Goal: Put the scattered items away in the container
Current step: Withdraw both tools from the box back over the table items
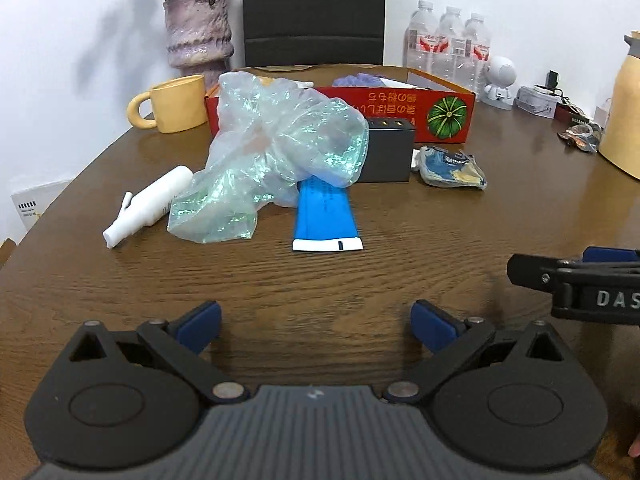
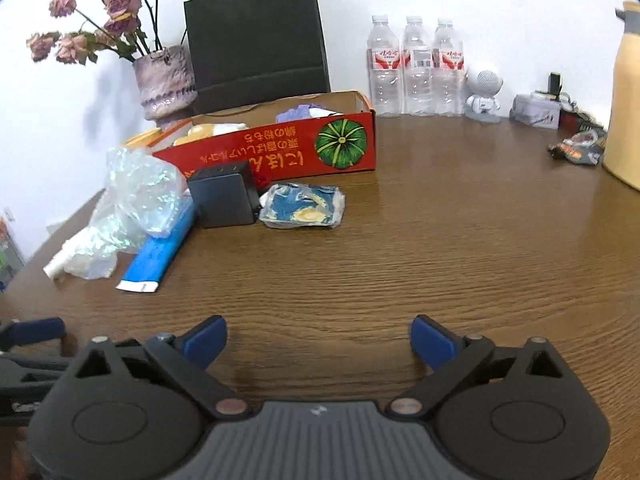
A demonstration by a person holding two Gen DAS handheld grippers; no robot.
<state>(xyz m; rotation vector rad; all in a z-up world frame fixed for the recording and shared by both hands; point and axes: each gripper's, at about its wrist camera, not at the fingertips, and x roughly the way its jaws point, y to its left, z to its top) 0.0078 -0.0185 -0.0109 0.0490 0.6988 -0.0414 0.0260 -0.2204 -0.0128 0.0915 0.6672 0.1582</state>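
A red cardboard box (image 1: 400, 108) (image 2: 280, 152) with a green pumpkin print stands on the table's far side and holds a few items. In front of it lie a crumpled clear plastic bag (image 1: 272, 152) (image 2: 132, 200), a blue and white tube (image 1: 326, 216) (image 2: 160, 256), a white bottle (image 1: 148, 204) (image 2: 60, 264), a dark grey block (image 1: 388, 152) (image 2: 224, 196) and a blue and yellow packet (image 1: 452, 166) (image 2: 304, 206). My left gripper (image 1: 316, 326) is open and empty, well short of the tube. My right gripper (image 2: 318, 342) is open and empty over bare table.
A wooden table (image 2: 440, 260) carries a yellow mug (image 1: 172, 104), a vase of dried roses (image 1: 200, 28) (image 2: 164, 80), a black paper bag (image 2: 256, 36), three water bottles (image 2: 416, 68), a small white robot figure (image 2: 482, 92), a yellow jug (image 2: 624, 100) and snack wrappers (image 2: 580, 148).
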